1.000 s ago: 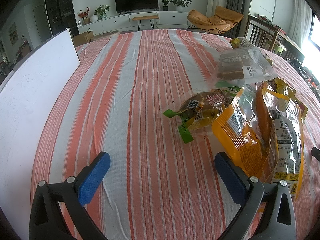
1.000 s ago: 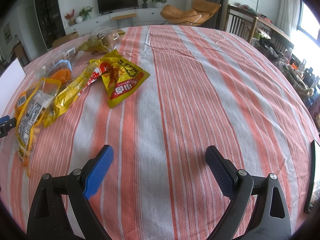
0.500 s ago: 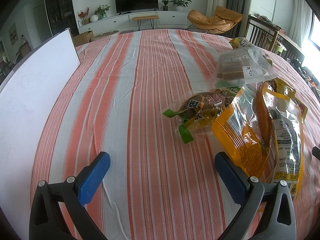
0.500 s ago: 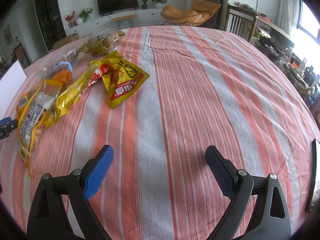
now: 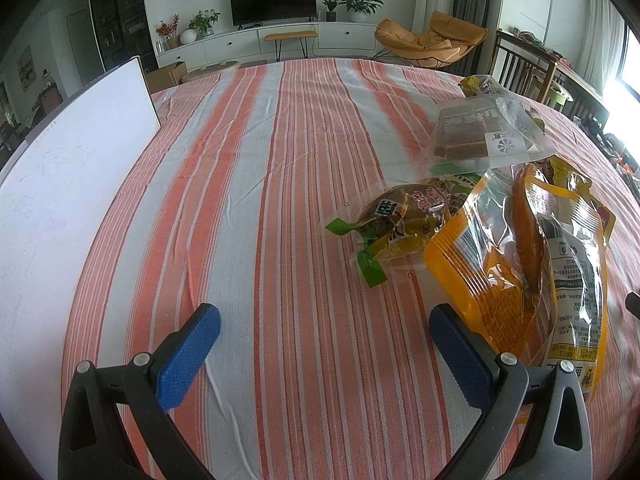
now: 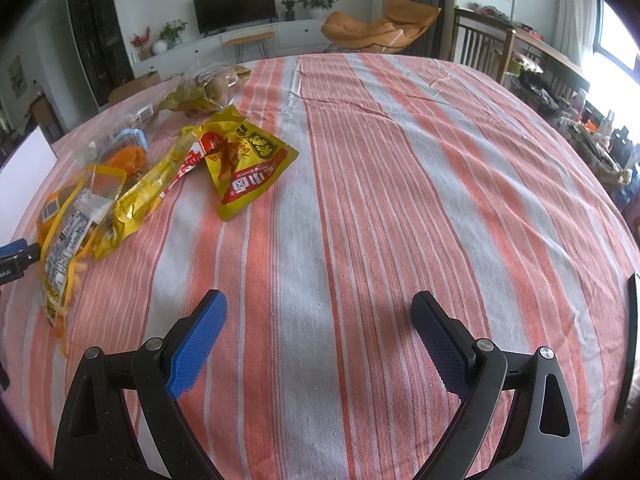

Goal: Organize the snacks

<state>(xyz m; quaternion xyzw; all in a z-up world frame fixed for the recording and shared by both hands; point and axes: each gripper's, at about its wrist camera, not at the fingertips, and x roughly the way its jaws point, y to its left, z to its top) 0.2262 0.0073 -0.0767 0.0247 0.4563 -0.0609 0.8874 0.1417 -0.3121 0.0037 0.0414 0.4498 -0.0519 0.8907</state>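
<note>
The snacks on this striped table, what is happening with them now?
Nothing is held yet. A person holds two grippers above the striped tablecloth; the left gripper and the right gripper are both open and empty. The orange bag, the green-edged packet and the yellow-red bag lie loose.

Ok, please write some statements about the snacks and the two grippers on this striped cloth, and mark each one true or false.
1. The left gripper is open and holds nothing. True.
2. The right gripper is shut on the yellow and red snack bag. False: it is open and apart from it.
3. The orange snack bag lies beside the left gripper's right finger. True.
4. The white board lies flat under the snacks. False: it stands at the cloth's left edge.
</note>
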